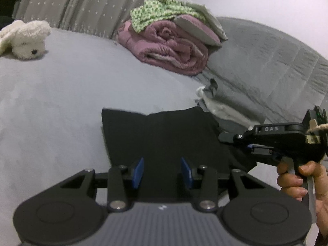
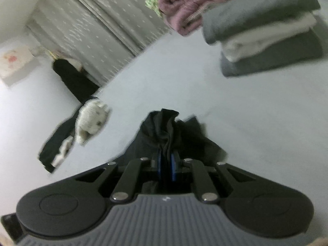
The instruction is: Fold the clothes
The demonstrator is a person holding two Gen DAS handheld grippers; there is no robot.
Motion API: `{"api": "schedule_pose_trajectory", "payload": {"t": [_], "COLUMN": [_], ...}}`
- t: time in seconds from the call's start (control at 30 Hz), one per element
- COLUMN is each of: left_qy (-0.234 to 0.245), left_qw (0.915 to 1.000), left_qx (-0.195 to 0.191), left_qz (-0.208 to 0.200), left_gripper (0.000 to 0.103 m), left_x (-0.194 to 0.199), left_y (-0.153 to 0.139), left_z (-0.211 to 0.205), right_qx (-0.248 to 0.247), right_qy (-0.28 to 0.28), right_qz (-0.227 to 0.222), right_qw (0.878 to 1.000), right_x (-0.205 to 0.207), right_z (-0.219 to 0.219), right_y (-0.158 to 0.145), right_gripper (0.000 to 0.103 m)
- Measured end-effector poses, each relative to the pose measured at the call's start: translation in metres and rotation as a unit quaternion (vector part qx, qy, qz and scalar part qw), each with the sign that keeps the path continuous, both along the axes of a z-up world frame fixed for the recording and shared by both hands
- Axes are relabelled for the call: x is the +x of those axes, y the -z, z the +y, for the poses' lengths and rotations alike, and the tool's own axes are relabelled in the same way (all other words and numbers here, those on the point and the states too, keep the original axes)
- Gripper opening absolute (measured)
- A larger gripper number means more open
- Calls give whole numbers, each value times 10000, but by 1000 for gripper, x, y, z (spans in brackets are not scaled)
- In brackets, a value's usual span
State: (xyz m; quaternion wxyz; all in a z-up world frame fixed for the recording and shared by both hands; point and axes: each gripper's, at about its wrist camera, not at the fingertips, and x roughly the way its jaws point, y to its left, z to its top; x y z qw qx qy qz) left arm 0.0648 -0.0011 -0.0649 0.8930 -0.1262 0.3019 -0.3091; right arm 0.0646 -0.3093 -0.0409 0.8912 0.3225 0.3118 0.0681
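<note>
Pale grey bed sheet [image 1: 61, 94] filling most of both views, smooth and mostly bare. Behind it, grey curtains [image 1: 78, 6] dotted with small white stars, plus a plain white wall [image 1: 256, 2] off to the right. Along the right edge of the bed, a quilted grey blanket [image 1: 264, 61], and in the right wrist view a folded stack of grey and white textiles [image 2: 264, 39]. Rolled-up pink blanket [image 1: 172, 49] near the curtains, with a green patterned cloth [image 1: 155, 14] draped on top. White plush dog [image 1: 24, 39] lying well apart at the far left.

Closer in, a black garment [image 1: 164, 135] spread flat on the sheet, right in front of the left gripper [image 1: 162, 172]. Blue pads spread wide there, nothing between them. Right gripper [image 2: 166, 164] pinched tight on a bunched-up fold of that same black garment, cloth gathered up between the pads. Hand [image 1: 301, 180] wrapped around the right gripper's handle.
</note>
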Motion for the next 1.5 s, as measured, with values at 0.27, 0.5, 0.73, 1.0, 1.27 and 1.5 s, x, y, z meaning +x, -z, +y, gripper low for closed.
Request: {"api": "schedule_pose_trajectory", "payload": {"t": [0.27, 0.5, 0.73, 1.0, 1.27, 1.5], "left_qy": [141, 192, 237, 285, -85, -696], "left_qw": [9995, 9991, 9989, 9993, 9993, 9971], "left_qx": [196, 243, 281, 136, 149, 7], "left_qz": [-220, -290, -307, -179, -335, -295], "left_gripper": [40, 40, 40, 41, 39, 33], "left_x": [-5, -8, -10, -5, 8, 42], "left_y": [0, 6, 7, 11, -4, -10], "left_z": [-5, -13, -16, -15, -5, 12], "right_qx": [-1176, -2105, -3029, -3078, -2761, -2889], "right_qy": [140, -145, -682, -464, 58, -320], "right_qz": [-221, -1125, -1228, -845, -908, -1183], "right_qw": [9927, 9710, 9426, 9466, 9568, 9495], "right_x": [-16, -18, 7, 25, 17, 21], "right_z": [7, 55, 98, 63, 42, 68], "right_y": [-16, -29, -8, 11, -3, -11], "right_gripper": [34, 34, 34, 4, 17, 17]}}
